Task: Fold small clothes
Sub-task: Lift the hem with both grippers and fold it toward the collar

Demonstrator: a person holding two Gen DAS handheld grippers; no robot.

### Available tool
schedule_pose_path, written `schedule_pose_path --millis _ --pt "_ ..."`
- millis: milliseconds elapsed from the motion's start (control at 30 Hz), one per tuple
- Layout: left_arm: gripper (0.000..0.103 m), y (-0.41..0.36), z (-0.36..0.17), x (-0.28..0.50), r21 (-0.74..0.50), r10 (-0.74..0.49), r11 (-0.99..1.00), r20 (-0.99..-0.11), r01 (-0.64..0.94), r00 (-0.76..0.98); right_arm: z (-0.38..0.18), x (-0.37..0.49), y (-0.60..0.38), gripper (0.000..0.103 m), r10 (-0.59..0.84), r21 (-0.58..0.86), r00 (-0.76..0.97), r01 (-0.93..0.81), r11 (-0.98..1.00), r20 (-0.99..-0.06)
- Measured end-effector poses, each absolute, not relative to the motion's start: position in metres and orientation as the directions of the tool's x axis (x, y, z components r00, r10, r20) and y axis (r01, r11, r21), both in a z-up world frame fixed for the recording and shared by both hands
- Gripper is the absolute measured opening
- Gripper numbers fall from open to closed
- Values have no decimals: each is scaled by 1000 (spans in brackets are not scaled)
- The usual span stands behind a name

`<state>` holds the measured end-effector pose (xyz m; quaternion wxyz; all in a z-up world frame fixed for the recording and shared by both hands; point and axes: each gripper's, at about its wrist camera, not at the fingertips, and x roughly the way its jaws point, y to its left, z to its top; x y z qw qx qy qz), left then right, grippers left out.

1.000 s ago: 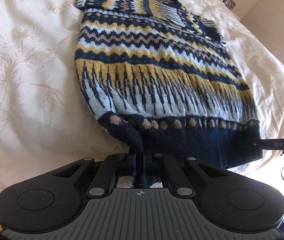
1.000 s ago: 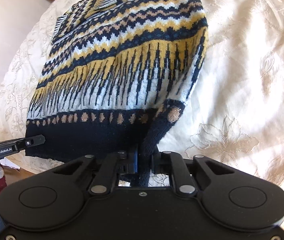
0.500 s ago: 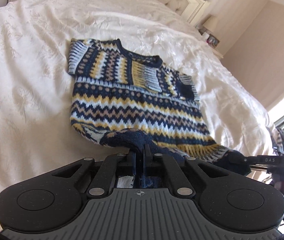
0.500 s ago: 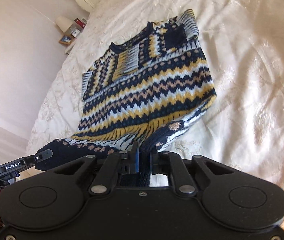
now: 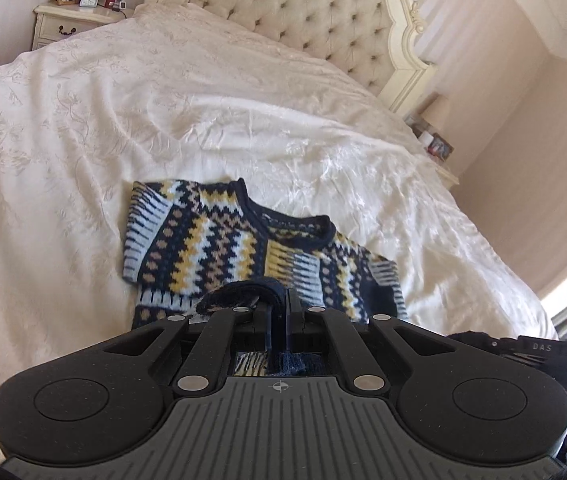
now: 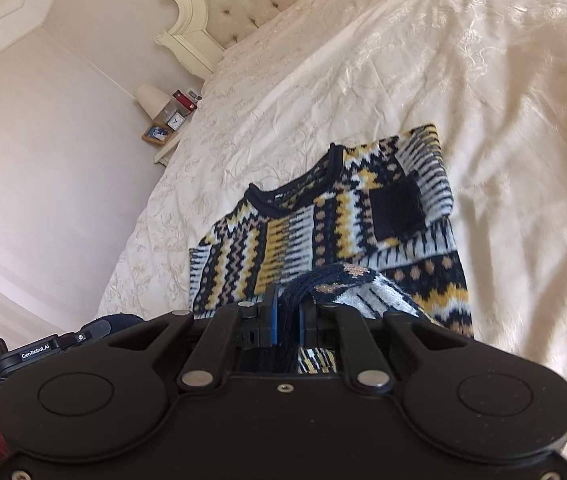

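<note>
Left wrist view shows me the patterned sweater (image 5: 219,248) lying on the cream bedspread (image 5: 63,152), neckline toward the tufted headboard (image 5: 303,12). My left gripper (image 5: 286,304) has its fingers pressed together on the dark navy hem, lifted clear of the knit below. On the right wrist view the sweater (image 6: 323,224) shows a dark sleeve cuff laid across its chest, and my right gripper (image 6: 288,312) is likewise clamped on the hem, its blue pads pinching the fabric. A nightstand (image 5: 79,16) with a clock and photo frame stands beside the bed.
</note>
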<state>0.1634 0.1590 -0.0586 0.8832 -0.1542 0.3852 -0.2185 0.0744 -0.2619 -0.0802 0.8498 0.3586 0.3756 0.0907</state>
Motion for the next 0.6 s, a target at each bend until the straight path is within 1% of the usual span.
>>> schedule_pose_path --millis 133,333,600 --pt "5 149 -55 193 -425 -483 868 -604 256 634 -81 112 -271 17 424 687 719 103 719 -551" --pt "5 138 -57 232 -411 -446 884 -606 221 658 -87 163 -278 17 422 692 723 105 715 -546" --pt "5 128 -81 287 -384 -439 895 -666 227 604 -115 213 -282 17 377 678 715 184 711 -589"
